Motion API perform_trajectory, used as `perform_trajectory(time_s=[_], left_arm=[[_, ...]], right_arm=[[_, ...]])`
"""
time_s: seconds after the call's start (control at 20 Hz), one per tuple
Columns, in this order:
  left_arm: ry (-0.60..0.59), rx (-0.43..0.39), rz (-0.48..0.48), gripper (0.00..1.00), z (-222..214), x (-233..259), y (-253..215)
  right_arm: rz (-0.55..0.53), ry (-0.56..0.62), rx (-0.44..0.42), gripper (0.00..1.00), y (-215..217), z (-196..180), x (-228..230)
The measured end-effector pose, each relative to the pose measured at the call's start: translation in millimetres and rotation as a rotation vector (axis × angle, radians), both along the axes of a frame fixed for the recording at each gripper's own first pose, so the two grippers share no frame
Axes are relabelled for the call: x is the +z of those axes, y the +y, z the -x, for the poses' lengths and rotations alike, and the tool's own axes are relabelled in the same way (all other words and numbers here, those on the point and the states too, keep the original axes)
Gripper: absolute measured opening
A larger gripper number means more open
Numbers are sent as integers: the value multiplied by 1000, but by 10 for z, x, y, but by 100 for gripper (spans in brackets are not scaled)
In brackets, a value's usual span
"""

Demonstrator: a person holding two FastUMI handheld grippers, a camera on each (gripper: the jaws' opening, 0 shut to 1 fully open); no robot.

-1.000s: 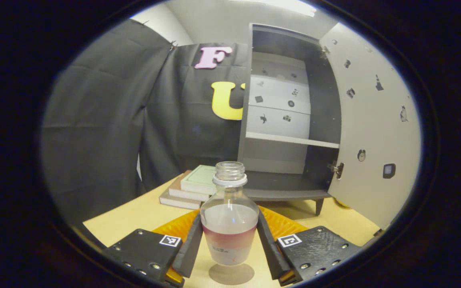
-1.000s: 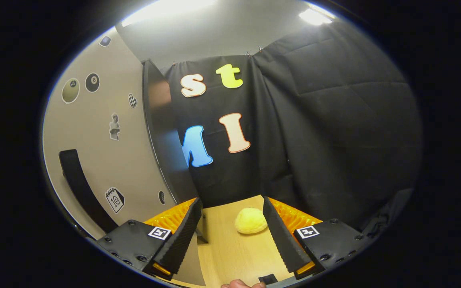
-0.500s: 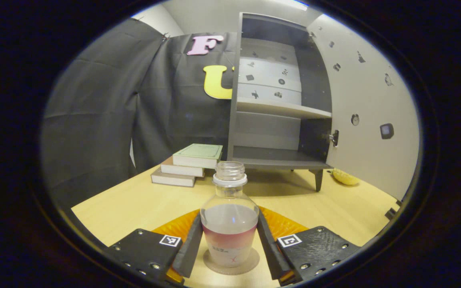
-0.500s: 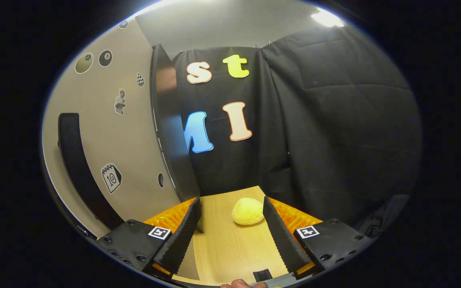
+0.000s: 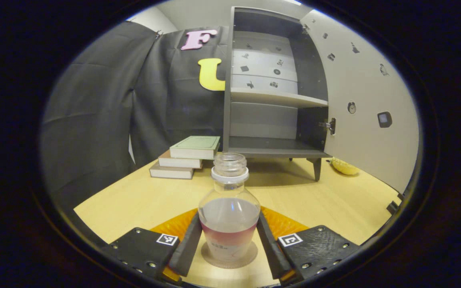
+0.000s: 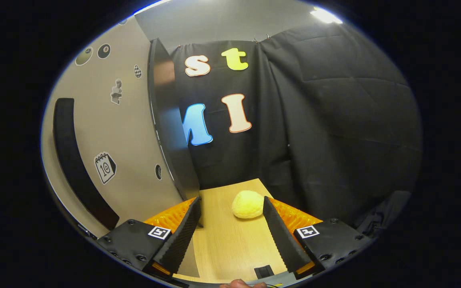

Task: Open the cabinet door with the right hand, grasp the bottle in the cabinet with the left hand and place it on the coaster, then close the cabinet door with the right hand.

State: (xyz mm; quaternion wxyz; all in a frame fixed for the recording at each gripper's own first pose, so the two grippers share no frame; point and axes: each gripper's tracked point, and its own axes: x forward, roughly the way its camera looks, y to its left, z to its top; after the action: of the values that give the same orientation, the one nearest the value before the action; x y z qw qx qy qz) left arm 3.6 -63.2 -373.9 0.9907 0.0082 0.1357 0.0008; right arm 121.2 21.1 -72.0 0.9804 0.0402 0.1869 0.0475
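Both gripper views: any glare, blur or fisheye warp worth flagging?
Left gripper view: sharp; cabinet edges bow with fisheye, soft highlights on the bottle, which stands on the coaster. Right gripper view: a ceiling light blows out top right, cabinet door curves strongly, yellow plush stays crisp.

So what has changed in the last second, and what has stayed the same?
The left hand-held gripper lowered the bottle onto the coaster; a second ago the bottle hung above it. The fingers still flank the bottle, so it is not clearly let go. The right hand-held gripper stayed open by the open door, shifting only slightly. The books and the yellow thing did not move.
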Motion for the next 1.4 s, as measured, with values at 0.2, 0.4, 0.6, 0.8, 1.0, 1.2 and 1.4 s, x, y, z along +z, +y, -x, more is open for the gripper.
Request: perform_trajectory(time_s=[0.2, 0.4, 0.6, 0.8, 1.0, 1.2, 1.4], left_arm=[[-16, -22, -49, 84, 78, 189, -83], [-63, -36, -62, 84, 142, 602, -187], [-126, -25, -69, 86, 188, 1072, -192], [-179, -23, -93, 86, 295, 1566, -217], [-207, 15, -101, 84, 425, 2116, -254], [-200, 102, -119, 84, 545, 2519, -236], [-153, 201, -99, 86, 629, 2795, -245]], right_arm=[[-22, 7, -5, 98, -30, 4, -24], [-38, 2, -5, 98, -46, 4, -15], [-47, 8, -8, 98, -64, 87, -10], [-10, -3, 7, 98, -67, 195, 63], [-23, -58, 56, 93, 27, 104, 257], [10, -105, 131, 93, 77, -81, 414], [16, -150, 207, 98, 69, -241, 575]])
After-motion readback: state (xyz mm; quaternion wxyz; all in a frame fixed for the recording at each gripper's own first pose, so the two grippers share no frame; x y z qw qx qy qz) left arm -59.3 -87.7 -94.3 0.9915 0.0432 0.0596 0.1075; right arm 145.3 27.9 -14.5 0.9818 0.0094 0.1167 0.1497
